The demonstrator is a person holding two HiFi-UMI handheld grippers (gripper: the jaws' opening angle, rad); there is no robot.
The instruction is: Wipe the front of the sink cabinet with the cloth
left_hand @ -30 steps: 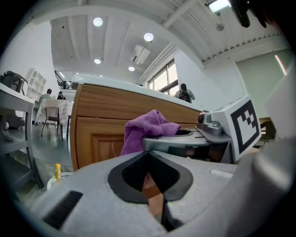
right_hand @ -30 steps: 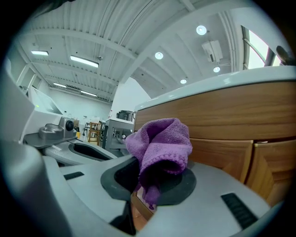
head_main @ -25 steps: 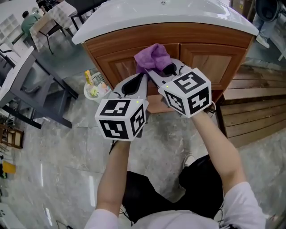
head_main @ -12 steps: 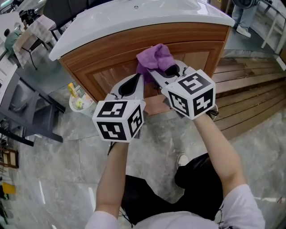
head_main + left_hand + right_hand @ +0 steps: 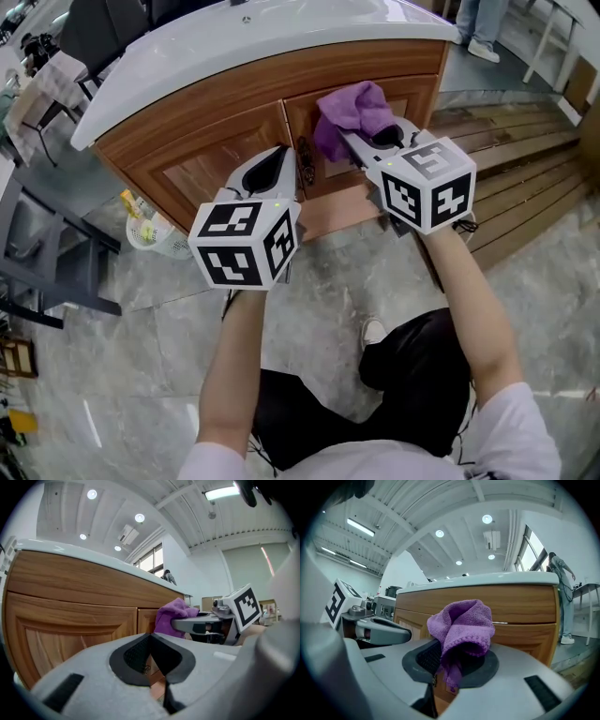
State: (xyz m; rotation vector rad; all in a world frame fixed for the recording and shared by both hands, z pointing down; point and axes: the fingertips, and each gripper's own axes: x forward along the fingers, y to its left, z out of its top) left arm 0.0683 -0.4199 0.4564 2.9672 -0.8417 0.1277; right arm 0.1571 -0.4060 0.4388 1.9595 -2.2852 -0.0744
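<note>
Much of the sink cabinet front (image 5: 202, 169) seems left to wipe as my right gripper (image 5: 356, 142) pinches the cloth (image 5: 352, 108) at its door, left gripper (image 5: 274, 167) closed on nothing.

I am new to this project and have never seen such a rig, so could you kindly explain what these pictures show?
There is no robot here. A person holds a two-jaw gripper in each hand, and the patterned cubes are part of those grippers. The head view comes from a camera on the person's head, looking steeply down. The two gripper views come from cameras riding on each gripper, looking along its jaws. The right gripper is shut on a purple cloth, held up at the wooden cabinet front below the white sink top. The left gripper is shut and holds nothing.
</note>
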